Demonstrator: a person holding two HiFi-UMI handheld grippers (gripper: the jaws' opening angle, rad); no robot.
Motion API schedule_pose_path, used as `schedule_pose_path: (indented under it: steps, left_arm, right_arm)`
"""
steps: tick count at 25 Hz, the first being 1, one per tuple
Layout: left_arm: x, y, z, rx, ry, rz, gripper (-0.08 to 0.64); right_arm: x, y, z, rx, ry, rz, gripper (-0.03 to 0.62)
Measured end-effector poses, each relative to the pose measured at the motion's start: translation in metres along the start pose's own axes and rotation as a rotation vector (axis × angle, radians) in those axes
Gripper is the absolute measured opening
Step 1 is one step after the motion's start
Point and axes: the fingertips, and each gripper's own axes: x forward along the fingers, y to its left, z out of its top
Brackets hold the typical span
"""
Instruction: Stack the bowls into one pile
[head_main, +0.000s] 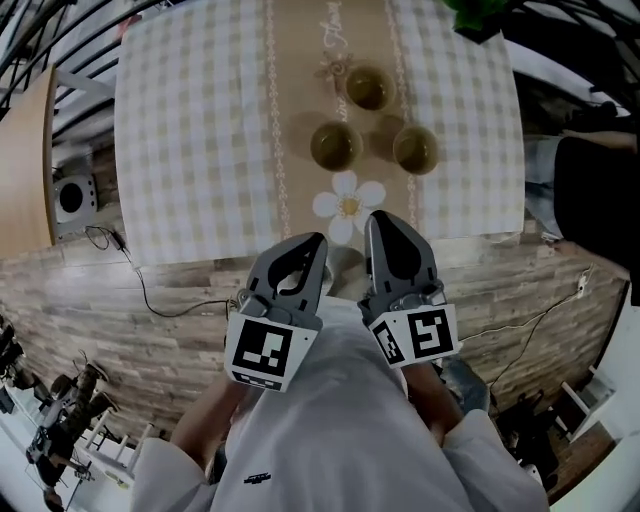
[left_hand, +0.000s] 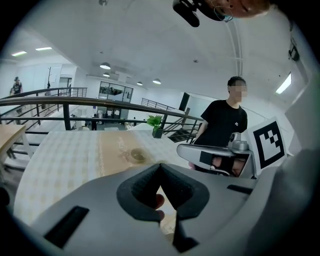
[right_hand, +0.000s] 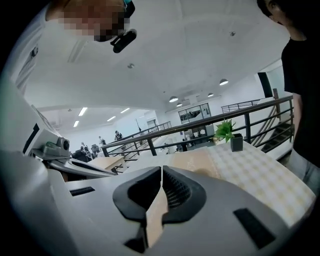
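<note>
Faintly, blurred script (head_main: 333, 22) beyond bowls (head_main: 335, 146)

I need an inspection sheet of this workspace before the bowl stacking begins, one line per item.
Surface: checked tablecloth with beige runner along its middle.
Job's things: three small olive bowls, apart, none stacked.
Clutter: white flower-shaped mat near the front edge; potted green plant at far corner.
Grippers: left gripper and right gripper shut, empty, short of the tablecloth.
Cables: thin black cable on wooden floor.
Surroundings: person in black standing nearby.
</note>
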Motion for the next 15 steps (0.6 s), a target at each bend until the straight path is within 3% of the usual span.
schedule_pose_path:
  steps: [6, 10, 15]
  left_arm:
    - [0.014, 0.001, -0.028, -0.012, -0.009, -0.011, 0.018]
    - [0.05, 0.027, -0.052, -0.045, 0.067, 0.002, 0.018]
    - [0.096, 0.054, -0.069, -0.067, 0.072, 0.002, 0.018]
  right_arm:
    - [-0.007, -0.021, -0.031, -0.004, 0.024, -0.079, 0.038]
    - [0.029, -0.041, -0.069, 0.039, 0.133, -0.08, 0.038]
    - [0.069, -0.074, -0.102, 0.079, 0.182, -0.128, 0.038]
